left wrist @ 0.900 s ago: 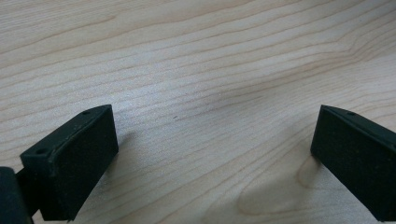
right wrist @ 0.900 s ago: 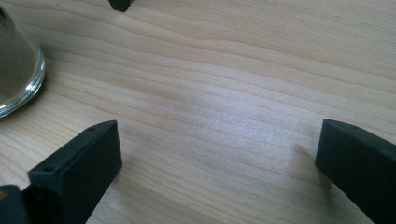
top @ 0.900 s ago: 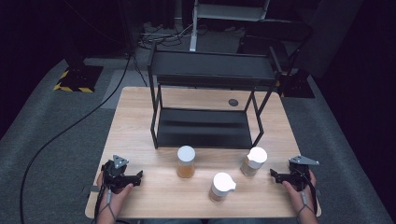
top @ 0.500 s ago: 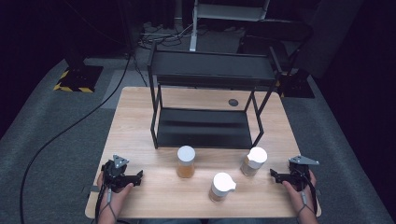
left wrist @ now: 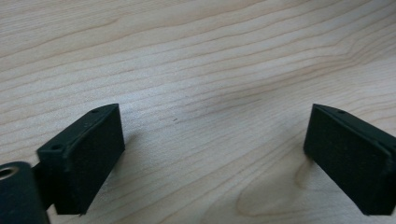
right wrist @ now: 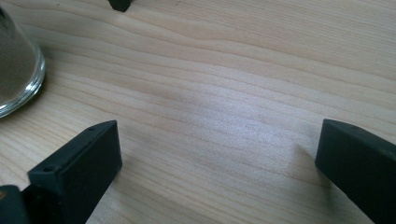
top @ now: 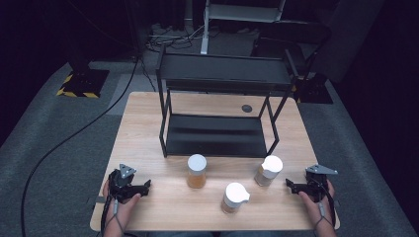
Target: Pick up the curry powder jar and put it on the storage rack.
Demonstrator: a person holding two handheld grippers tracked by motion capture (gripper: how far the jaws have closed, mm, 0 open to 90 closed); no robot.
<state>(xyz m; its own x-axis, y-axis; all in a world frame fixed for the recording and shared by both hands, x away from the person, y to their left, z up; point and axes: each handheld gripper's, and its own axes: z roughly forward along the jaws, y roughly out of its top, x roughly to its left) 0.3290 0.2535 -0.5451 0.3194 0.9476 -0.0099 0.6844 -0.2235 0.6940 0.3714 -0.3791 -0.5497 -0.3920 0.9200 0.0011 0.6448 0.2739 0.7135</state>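
Three white-lidded glass jars stand near the table's front: one with amber contents (top: 196, 171), one lower in the middle (top: 234, 197), one at the right (top: 269, 170). My left gripper (top: 146, 186) rests on the wood at the front left, open, with bare wood between its jaws (left wrist: 212, 140). My right gripper (top: 289, 184) lies at the front right, open, pointing toward the right jar. In the right gripper view the jaws stand wide around bare wood (right wrist: 219, 154), and a jar's glass base (right wrist: 18, 74) sits at the left edge.
A black two-tier metal rack (top: 222, 106) stands on the far half of the wooden table (top: 148, 118). A small dark disc (top: 246, 108) lies behind it. A black cable (top: 74, 133) runs over the grey floor at the left.
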